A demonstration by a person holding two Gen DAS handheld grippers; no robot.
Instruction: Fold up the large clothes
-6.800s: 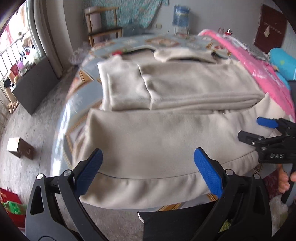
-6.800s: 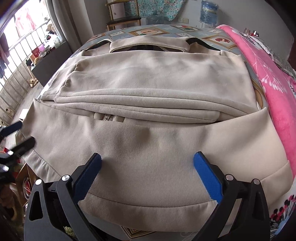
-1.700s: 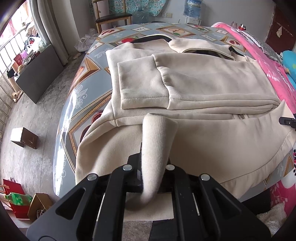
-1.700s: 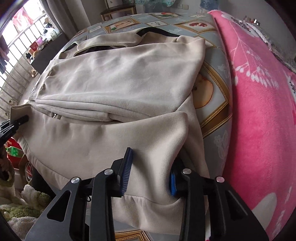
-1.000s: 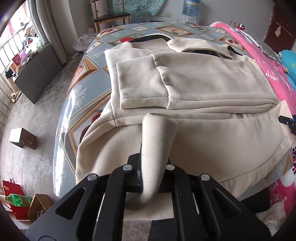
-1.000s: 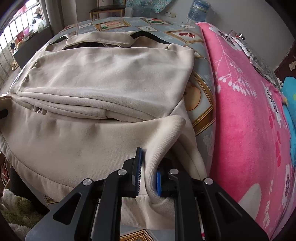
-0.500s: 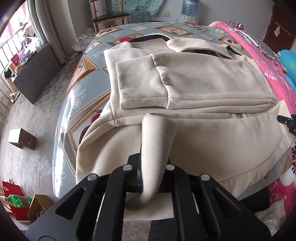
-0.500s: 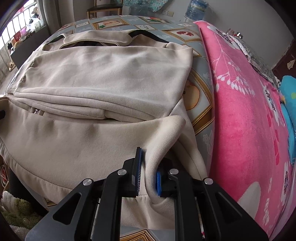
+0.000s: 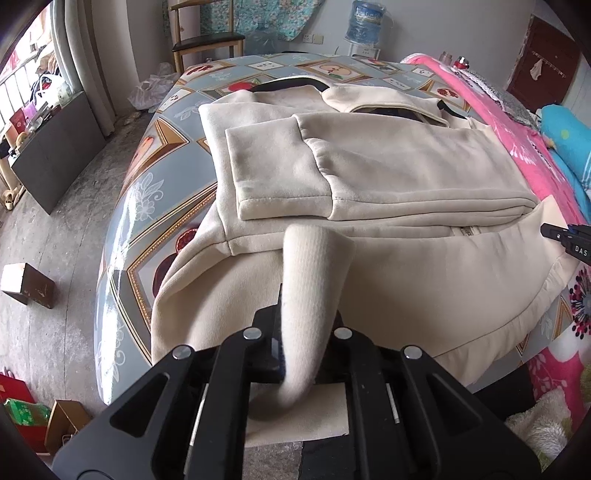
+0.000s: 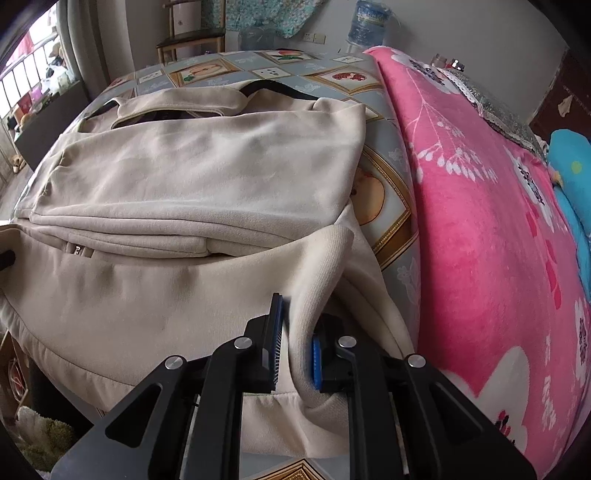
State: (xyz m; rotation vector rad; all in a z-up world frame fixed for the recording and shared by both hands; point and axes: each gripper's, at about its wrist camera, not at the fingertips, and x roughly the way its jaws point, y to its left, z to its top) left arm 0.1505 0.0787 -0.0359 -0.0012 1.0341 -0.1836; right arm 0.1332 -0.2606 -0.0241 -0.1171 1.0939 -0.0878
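Pinching a raised fold of the beige jacket (image 9: 424, 280), our left gripper (image 9: 301, 343) is clamped tight on the cloth near the hem, and the fabric stands up between its jaws in a rounded tongue. Our right gripper (image 10: 297, 350) is likewise closed on the jacket (image 10: 166, 295), holding a ridge of the lower edge between its blue pads (image 10: 316, 363).

We see the garment spread across the bed (image 9: 147, 199) on its patterned blue-grey cover, collar toward the far end. Both sleeves are folded in over the chest, with one cuff (image 9: 280, 206) lying flat and square near the left side. The lower part of the jacket hangs over the near edge of the bed. A zipper pull (image 10: 77, 250) shows just under the folded sleeves.

From the left wrist view we catch the tip of the other gripper at the far right edge, though too little of it shows there to read its jaws. A pink blanket (image 10: 480, 229) lies beside the jacket on the right, touching the bed cover. A wooden chair (image 9: 207, 40) and a water bottle (image 9: 365, 18) stand beyond the bed.
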